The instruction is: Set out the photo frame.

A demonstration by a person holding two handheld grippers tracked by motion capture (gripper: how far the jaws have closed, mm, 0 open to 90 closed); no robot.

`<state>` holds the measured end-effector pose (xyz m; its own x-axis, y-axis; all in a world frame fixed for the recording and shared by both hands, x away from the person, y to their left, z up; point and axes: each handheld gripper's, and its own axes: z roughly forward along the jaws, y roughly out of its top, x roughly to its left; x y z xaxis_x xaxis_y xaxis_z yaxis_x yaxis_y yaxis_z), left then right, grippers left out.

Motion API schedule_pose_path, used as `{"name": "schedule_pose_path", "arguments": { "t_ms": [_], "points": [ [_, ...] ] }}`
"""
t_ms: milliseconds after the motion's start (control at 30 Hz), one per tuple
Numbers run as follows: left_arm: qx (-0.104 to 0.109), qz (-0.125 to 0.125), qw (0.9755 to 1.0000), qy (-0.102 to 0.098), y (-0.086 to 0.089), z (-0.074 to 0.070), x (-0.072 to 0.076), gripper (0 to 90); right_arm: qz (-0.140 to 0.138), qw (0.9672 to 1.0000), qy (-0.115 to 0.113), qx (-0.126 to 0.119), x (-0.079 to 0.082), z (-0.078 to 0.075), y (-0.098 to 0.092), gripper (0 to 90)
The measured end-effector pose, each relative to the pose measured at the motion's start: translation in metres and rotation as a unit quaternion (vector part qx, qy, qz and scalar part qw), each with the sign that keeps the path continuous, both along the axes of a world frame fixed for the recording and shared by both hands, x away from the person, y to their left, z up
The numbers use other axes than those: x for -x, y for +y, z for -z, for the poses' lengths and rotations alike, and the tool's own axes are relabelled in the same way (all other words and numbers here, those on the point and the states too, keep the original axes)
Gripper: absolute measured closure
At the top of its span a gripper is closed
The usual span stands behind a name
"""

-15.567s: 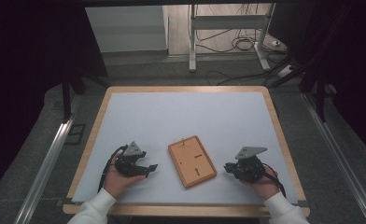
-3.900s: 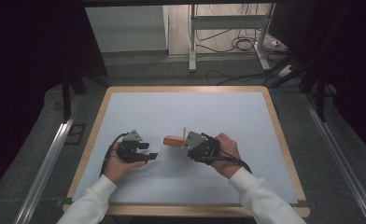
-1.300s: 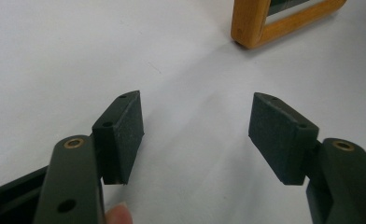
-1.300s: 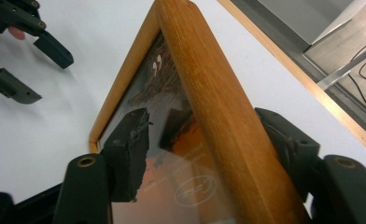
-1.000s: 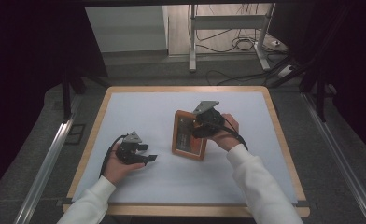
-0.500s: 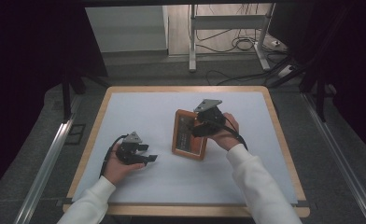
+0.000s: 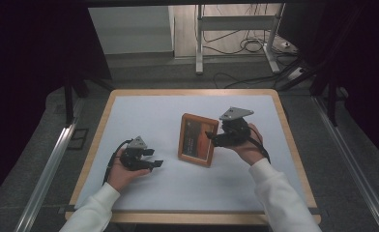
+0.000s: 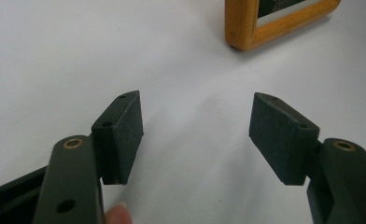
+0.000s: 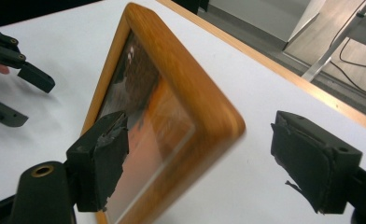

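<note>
The frame [image 7: 197, 139] stood propped at the table's [image 7: 144, 108] centre. The right tool [image 7: 211, 137], jaws just opened around its edge, was releasing it; next, withdraw without toppling it. Lower left, the left tool [image 7: 154, 158] gaped empty.

**Bright table, dark surround**

The white table [image 7: 144, 116] is evenly lit from above, with darkness around it. The picture frame [image 9: 172, 116] is motion-blurred in the right gripper view, glare on its glass; soft shadows lie beneath the left gripper [image 8: 195, 135].
</note>
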<state>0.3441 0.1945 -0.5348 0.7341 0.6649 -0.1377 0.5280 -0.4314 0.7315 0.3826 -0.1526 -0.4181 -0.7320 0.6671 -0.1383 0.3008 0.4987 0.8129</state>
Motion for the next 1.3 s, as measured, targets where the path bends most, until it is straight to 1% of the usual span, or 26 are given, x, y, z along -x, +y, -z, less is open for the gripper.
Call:
{"name": "schedule_pose_path", "arguments": {
  "t_ms": [100, 267, 333, 433, 500, 567, 600, 667, 767, 800, 933, 1033, 1100, 1133, 1300],
  "points": [
    [0.0, -0.001, 1.0, -0.002, 0.0, 0.0, 0.0, 34.7, -0.002, 1.0, 0.005, -0.006, 0.009, 0.007, -0.011, 19.0],
    [-0.001, -0.002, 1.0, 0.0, -0.001, 0.001, 0.0, 34.7, -0.004, 0.9994, 0.026, -0.023, 0.023, 0.024, -0.026, 18.5],
    [-0.003, -0.001, 1.0, 0.0, -0.001, 0.001, 0.001, 34.6, -0.006, 0.9989, 0.037, -0.028, 0.028, 0.032, -0.029, 18.4],
    [-0.004, -0.001, 1.0, 0.001, -0.003, 0.001, 0.002, 34.5, -0.013, 0.9984, 0.046, -0.029, 0.035, 0.043, -0.031, 18.4],
    [-0.005, -0.001, 1.0, 0.001, -0.003, 0.0, 0.002, 34.1, -0.02, 0.9982, 0.05, -0.027, 0.04, 0.05, -0.032, 18.9],
    [-0.004, -0.002, 1.0, 0.0, -0.004, 0.0, 0.002, 33.9, -0.028, 0.998, 0.055, -0.017, 0.045, 0.055, -0.033, 19.9],
    [-0.004, -0.002, 1.0, 0.0, -0.004, 0.0, 0.002, 33.8, -0.033, 0.9978, 0.057, -0.011, 0.047, 0.058, -0.033, 20.9],
    [-0.003, -0.003, 1.0, 0.0, -0.004, 0.001, 0.002, 33.6, -0.038, 0.9976, 0.056, -0.009, 0.052, 0.061, -0.034, 23.7],
    [-0.003, -0.004, 1.0, 0.0, -0.004, 0.001, 0.002, 33.4, -0.045, 0.9975, 0.054, -0.002, 0.057, 0.069, -0.032, 32.2],
    [-0.003, -0.004, 1.0, 0.0, -0.004, 0.001, 0.002, 33.3, -0.051, 0.997, 0.058, 0.0, 0.058, 0.072, -0.031, 38.4],
    [-0.003, -0.003, 1.0, 0.0, -0.004, 0.001, 0.002, 33.1, -0.075, 0.9947, 0.071, 0.004, 0.059, 0.079, -0.024, 69.0],
    [-0.004, 0.0, 1.0, 0.0, -0.005, 0.001, 0.002, 33.0, -0.08, 0.9943, 0.068, 0.016, 0.06, 0.082, -0.019, 81.4],
    [-0.005, 0.001, 1.0, 0.0, -0.005, 0.001, 0.002, 32.8, -0.085, 0.9939, 0.067, 0.021, 0.061, 0.084, -0.015, 87.5],
    [-0.005, 0.002, 1.0, 0.0, -0.005, 0.001, 0.002, 32.7, -0.088, 0.9936, 0.068, 0.021, 0.061, 0.084, -0.014, 89.1],
    [-0.005, 0.003, 1.0, 0.002, -0.006, 0.002, 0.002, 32.5, -0.095, 0.9926, 0.07, 0.028, 0.059, 0.088, -0.005, 89.7]
  ]
}}
